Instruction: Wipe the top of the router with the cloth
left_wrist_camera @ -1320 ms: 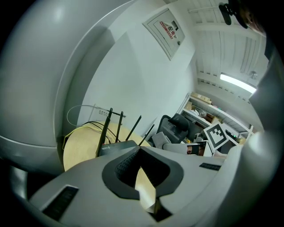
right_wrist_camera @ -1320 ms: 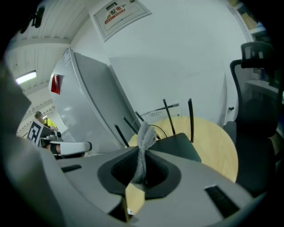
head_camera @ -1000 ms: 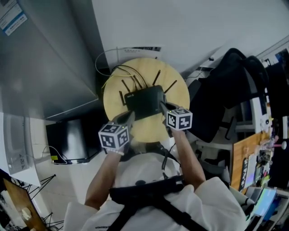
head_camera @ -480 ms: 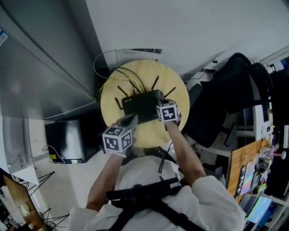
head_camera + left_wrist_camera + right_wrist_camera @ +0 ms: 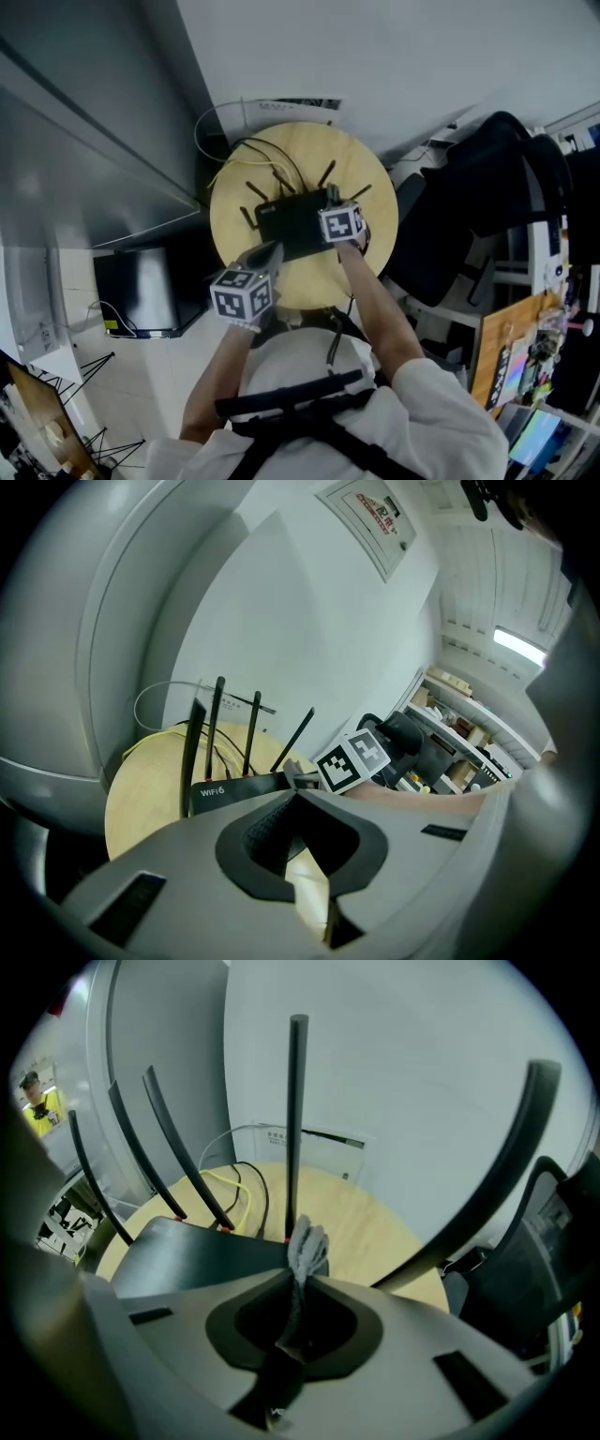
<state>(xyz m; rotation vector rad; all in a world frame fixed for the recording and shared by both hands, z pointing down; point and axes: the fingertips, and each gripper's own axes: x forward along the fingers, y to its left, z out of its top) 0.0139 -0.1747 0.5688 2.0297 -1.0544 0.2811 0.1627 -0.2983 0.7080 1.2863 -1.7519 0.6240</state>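
A black router (image 5: 292,220) with several upright antennas lies on a round wooden table (image 5: 309,281). My right gripper (image 5: 329,200) hangs over the router's right part, shut on a grey cloth. In the right gripper view the cloth (image 5: 307,1246) pokes out between the jaws of the right gripper (image 5: 298,1281), just above the router's dark top (image 5: 197,1251). My left gripper (image 5: 270,251) sits at the router's near-left corner. In the left gripper view the jaws of the left gripper (image 5: 295,796) meet with nothing between them, and the router's front edge (image 5: 239,787) lies just beyond.
Yellow and black cables (image 5: 246,150) curl at the table's back. A black office chair (image 5: 469,206) stands close on the right. A grey cabinet (image 5: 94,141) fills the left, with a dark box (image 5: 141,291) on the floor below. Cluttered shelves (image 5: 534,347) are at the far right.
My right gripper has moved forward with the cloth, from the router's near-right edge to over its top. The left gripper has stayed at the near-left corner.
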